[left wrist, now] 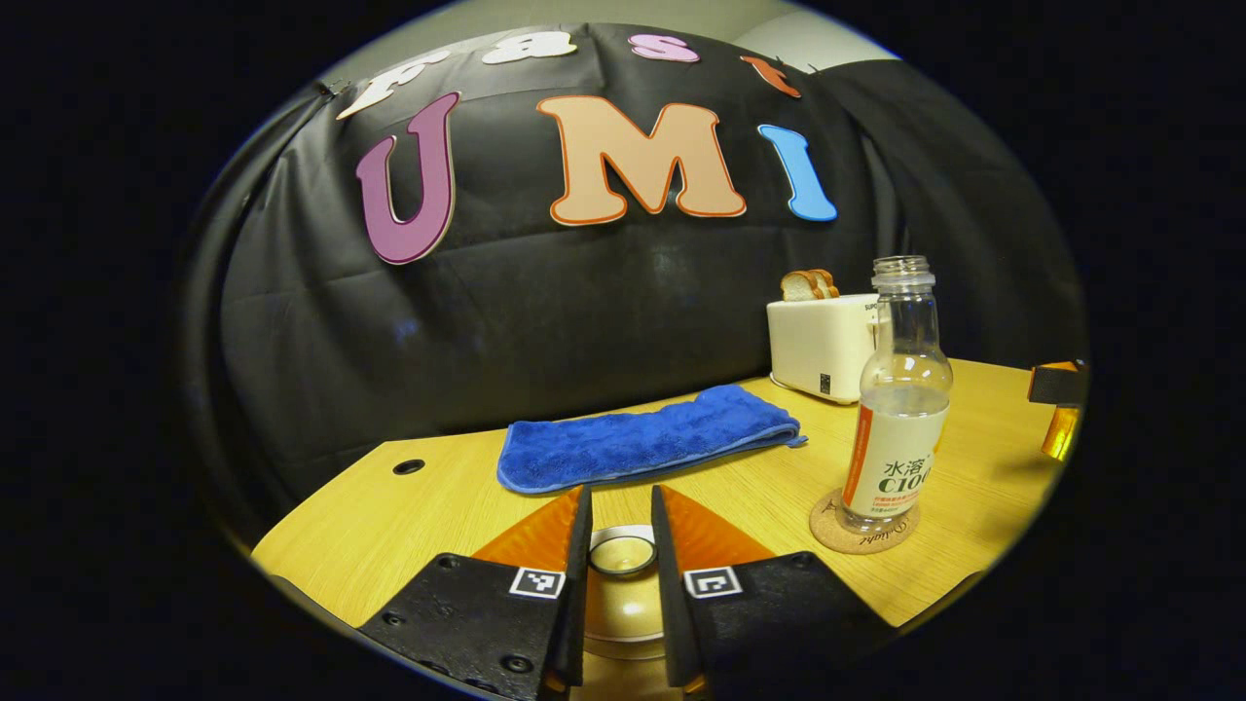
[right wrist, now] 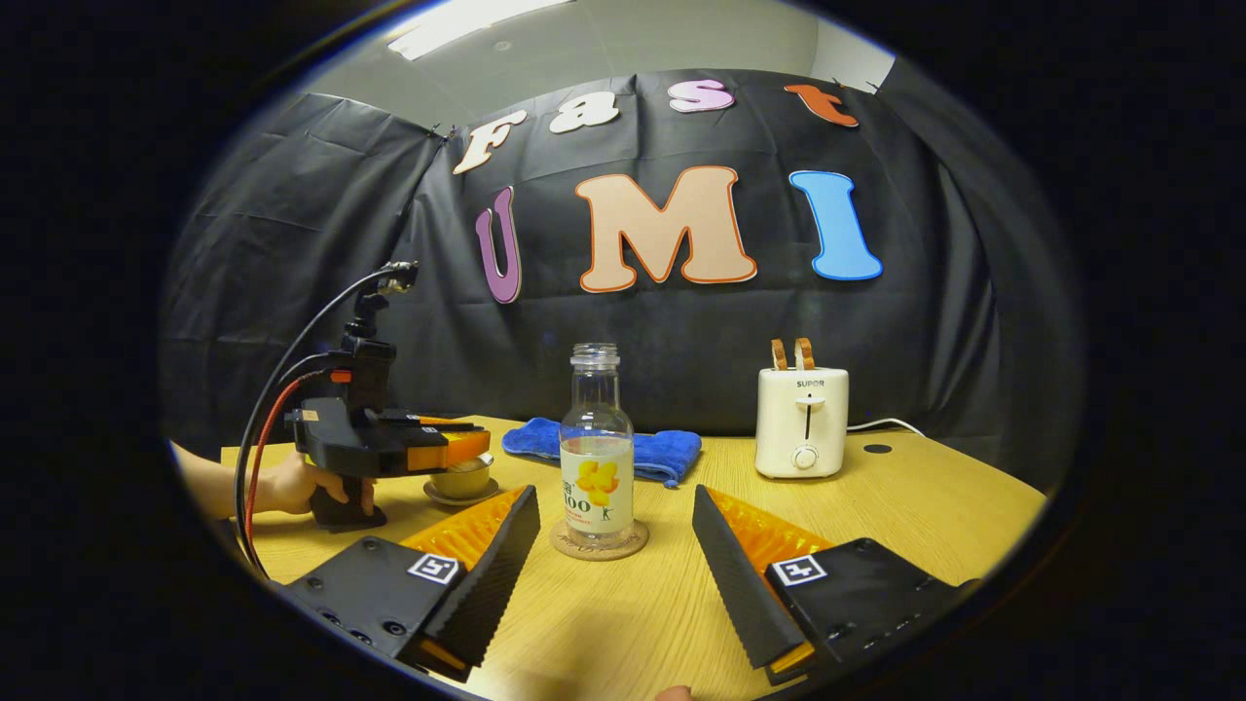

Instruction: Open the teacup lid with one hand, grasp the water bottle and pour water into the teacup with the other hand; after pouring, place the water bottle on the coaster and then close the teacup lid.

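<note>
My left gripper [left wrist: 621, 497] is shut on the ring knob of the golden teacup lid [left wrist: 623, 560], which sits low between its fingers. In the right gripper view that gripper [right wrist: 443, 450], held by a hand [right wrist: 292, 484], hovers over the teacup [right wrist: 463, 480] on its saucer at the left. The uncapped water bottle [left wrist: 897, 409] [right wrist: 596, 467], about half full, stands upright on the round cork coaster [left wrist: 827, 531] [right wrist: 623, 547]. My right gripper [right wrist: 615, 492] is open, empty, a short way in front of the bottle, which lines up with the gap between its fingers.
A folded blue cloth [left wrist: 642, 438] [right wrist: 672, 450] lies behind the bottle near the wall. A white toaster [left wrist: 823, 346] [right wrist: 803, 419] with bread slices stands at the back right, its cord trailing right. The wooden table [right wrist: 934, 506] has a round cable hole [left wrist: 409, 466].
</note>
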A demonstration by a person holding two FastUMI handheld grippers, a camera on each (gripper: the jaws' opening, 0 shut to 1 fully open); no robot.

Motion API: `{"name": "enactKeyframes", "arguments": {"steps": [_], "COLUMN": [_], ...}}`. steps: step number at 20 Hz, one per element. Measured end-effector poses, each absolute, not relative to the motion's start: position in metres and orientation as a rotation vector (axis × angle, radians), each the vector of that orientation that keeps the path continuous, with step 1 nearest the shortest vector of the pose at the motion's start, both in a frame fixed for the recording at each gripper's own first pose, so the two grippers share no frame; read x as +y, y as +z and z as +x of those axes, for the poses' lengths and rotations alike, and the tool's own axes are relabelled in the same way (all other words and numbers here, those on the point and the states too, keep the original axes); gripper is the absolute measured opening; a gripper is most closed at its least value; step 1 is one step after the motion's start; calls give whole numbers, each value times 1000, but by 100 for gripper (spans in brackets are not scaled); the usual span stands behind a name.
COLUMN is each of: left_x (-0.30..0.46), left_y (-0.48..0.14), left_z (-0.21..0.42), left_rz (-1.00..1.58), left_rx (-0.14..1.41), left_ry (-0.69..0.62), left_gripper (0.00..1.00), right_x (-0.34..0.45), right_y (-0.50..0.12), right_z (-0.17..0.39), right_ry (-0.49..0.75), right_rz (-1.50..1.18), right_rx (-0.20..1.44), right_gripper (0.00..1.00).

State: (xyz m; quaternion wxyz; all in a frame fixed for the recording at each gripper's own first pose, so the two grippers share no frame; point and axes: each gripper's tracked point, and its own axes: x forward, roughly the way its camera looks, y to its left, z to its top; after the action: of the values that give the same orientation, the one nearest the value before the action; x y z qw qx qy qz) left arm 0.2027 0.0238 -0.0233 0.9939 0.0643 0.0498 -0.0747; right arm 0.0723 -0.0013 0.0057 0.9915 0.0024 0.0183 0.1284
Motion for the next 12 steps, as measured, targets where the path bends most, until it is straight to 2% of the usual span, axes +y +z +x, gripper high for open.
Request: {"name": "enactKeyframes", "arguments": {"steps": [2,3,4,6,7,10,12], "left_x": [29,32,36,41,45,54,52], "left_y": [-15,-12,-8,-6,-8,-8,-8], "left_z": [200,197,196,195,194,191,181], "left_rz": [92,70,52,-2,-8,-9,-9], "left_rx": [56,35,10,-7,-3,4,1], "left_ry": [-145,-137,-124,-112,-88,-34,-25], "left_gripper": [44,66,66,82,83,99,98], "right_x": [-1,-2,-2,-1,-2,-2,-1], "right_y": [6,5,6,6,6,6,6], "right_z": [73,72,72,73,72,72,73], "right_ry": [258,258,258,258,258,258,257], "right_rz": [5,5,5,5,5,5,4], "right_rx": [37,37,37,37,37,37,38], "right_gripper": [94,94,95,94,95,95,95]}}
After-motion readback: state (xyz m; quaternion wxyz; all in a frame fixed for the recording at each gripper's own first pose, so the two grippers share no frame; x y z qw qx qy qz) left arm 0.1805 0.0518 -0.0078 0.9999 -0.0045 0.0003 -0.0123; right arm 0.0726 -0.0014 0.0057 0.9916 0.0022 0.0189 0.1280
